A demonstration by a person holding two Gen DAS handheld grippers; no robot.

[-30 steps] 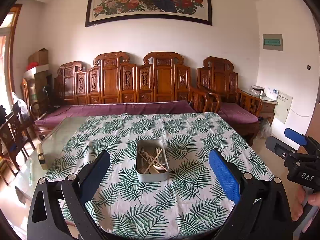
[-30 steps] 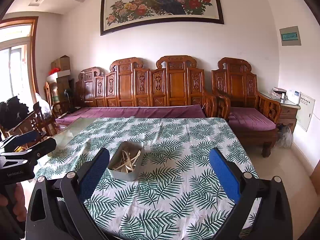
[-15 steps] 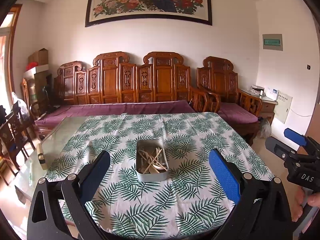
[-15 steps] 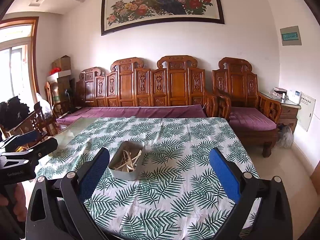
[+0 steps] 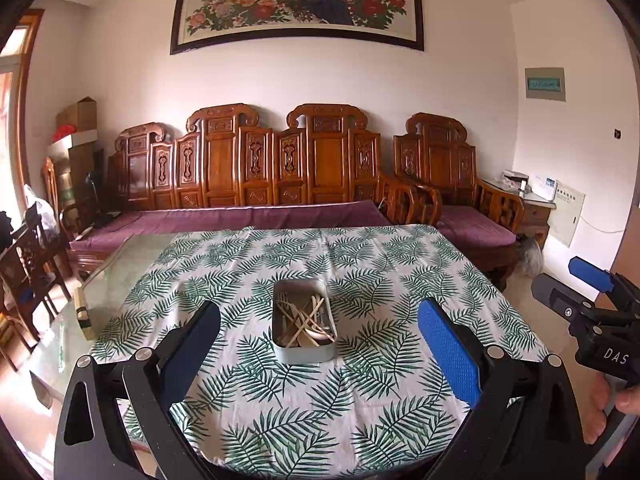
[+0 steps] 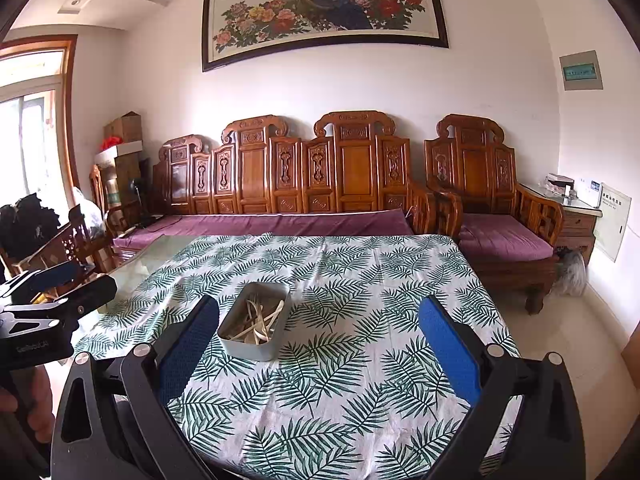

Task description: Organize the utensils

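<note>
A rectangular metal tin [image 5: 303, 354] sits mid-table on the leaf-print cloth, holding a jumble of pale wooden utensils [image 5: 306, 320]. It also shows in the right wrist view [image 6: 251, 348], left of centre, with the utensils [image 6: 260, 322] inside. My left gripper [image 5: 320, 340] is open and empty, held back from the tin near the table's front edge. My right gripper [image 6: 320, 340] is open and empty, to the right of the tin. Each gripper shows at the edge of the other's view: the right one [image 5: 576, 292] and the left one [image 6: 72, 280].
The table [image 5: 360, 264] carries a green leaf-print cloth; bare glass [image 5: 120, 268] shows at its left side with a small wooden block [image 5: 83, 312] on it. A carved wooden sofa [image 5: 280, 184] with purple cushions stands behind. Chairs [image 6: 60, 248] stand left.
</note>
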